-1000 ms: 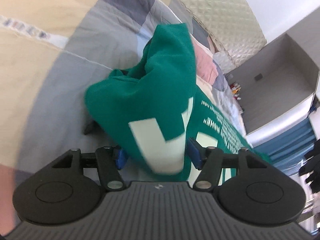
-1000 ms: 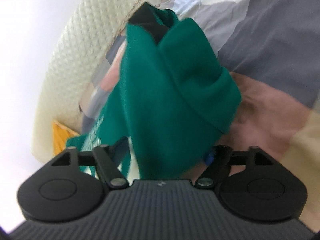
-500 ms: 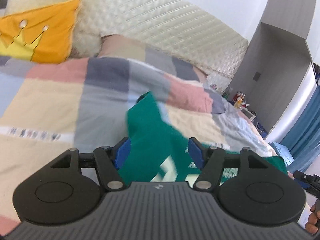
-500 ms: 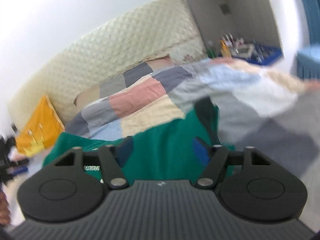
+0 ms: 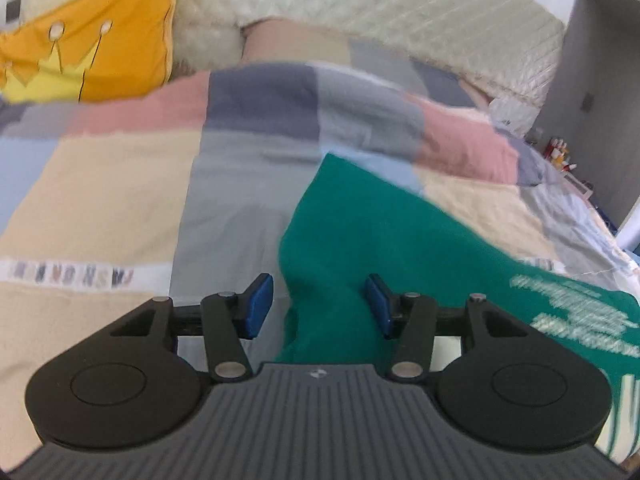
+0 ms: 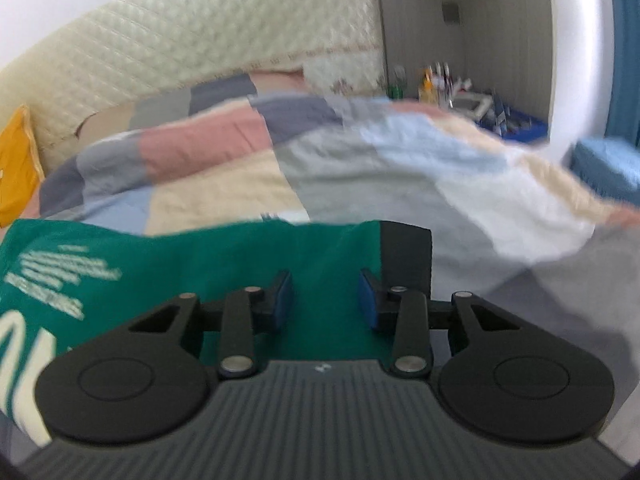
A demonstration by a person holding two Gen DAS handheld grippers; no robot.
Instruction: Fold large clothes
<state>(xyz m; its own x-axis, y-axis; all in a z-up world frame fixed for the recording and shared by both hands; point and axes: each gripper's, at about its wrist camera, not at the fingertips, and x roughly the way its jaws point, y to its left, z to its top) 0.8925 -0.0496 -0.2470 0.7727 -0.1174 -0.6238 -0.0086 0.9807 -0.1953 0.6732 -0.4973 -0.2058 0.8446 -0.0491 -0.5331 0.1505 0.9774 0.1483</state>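
One green sweatshirt (image 5: 372, 240), lying crosswise on the bed (image 5: 120, 200).
Both my hand-held grippers, left (image 5: 320, 304) and right (image 6: 325, 300), closing astride its fabric, pads not yet pressing.

Your left gripper (image 5: 320, 304) points downward with its blue pads apart and its jaws closing, green cloth lying between them unpinched. Your right gripper (image 6: 324, 300) also tilts down, jaws closing, pads not yet pressing.
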